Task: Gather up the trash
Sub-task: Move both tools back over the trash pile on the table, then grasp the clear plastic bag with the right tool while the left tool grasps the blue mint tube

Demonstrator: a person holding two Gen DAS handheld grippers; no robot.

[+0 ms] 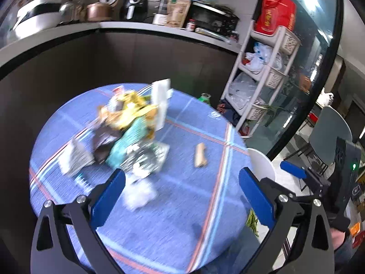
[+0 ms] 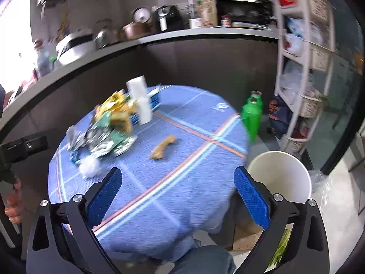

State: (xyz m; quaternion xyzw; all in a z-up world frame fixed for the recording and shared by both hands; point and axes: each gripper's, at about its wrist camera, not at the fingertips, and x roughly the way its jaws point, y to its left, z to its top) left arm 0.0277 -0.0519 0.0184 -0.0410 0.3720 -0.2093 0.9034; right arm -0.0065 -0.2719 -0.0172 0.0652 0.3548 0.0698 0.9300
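Both claws hang spread and empty over the near side of the round blue-clothed table point(image 2: 173, 201): the left gripper point(image 1: 182, 196) nearest a crumpled white tissue point(image 1: 139, 196), the right gripper point(image 2: 178, 196) beside the white bin point(image 2: 279, 178). From what I can see, nothing is collected yet. Going left to right, the wrapper pile point(image 1: 127, 134) sits far-left with a white carton point(image 1: 160, 105) standing behind it, then a lone bone-shaped scrap point(image 2: 163, 147) mid-table. The cloth's right half lies bare, giving room to carry scraps across to the bin, just off the right edge.
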